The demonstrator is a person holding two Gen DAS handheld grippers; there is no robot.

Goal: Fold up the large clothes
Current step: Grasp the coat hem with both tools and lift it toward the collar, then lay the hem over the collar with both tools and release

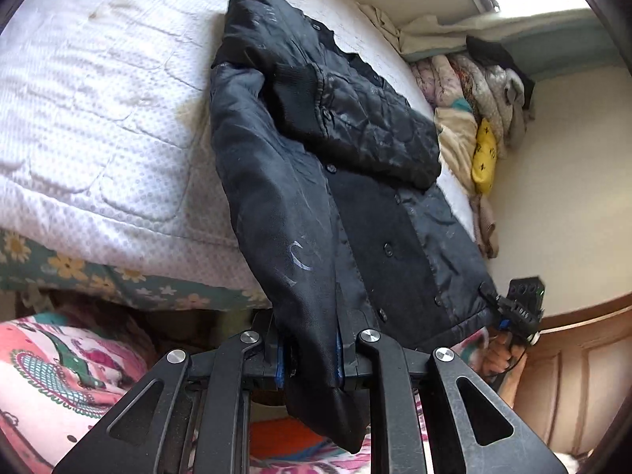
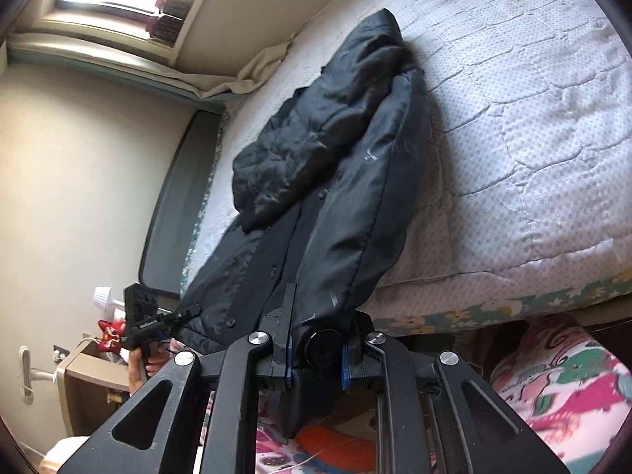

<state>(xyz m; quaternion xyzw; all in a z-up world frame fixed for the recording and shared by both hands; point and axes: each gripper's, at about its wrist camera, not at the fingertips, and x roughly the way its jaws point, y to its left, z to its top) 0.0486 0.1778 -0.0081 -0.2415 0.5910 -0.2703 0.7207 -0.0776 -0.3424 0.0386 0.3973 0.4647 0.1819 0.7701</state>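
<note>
Clearly both grippers have a bite on the dark padded jacket [image 1: 316,181], which lies lengthwise on the white quilted bed cover [image 1: 98,118] with its lower hem hanging over the near edge of the bed. The left gripper [image 1: 312,363] has its jaws pinched together on one corner of that hem, a tongue of cloth drooping down between and below the fingers. The right gripper [image 2: 318,355] is clamped on the other corner, right at a black button [image 2: 320,345], with more fabric sagging beneath it. One sleeve is crossed over the chest, its ribbed cuff [image 1: 296,87] lying on the front panel. The coat looks thick, quilted and soft: it should drape and sag under its own weight, not hold a crease, and the shiny shell looks slippery enough to slide out of a shallow pinch. Taking it at the two hem corners seems sensible, since the doubled seam gives the pads something firm to bite. I would guess the bulk of the padding will resist a flat fold, and the loose sleeve could slip off as the hem is carried up toward the collar.
</note>
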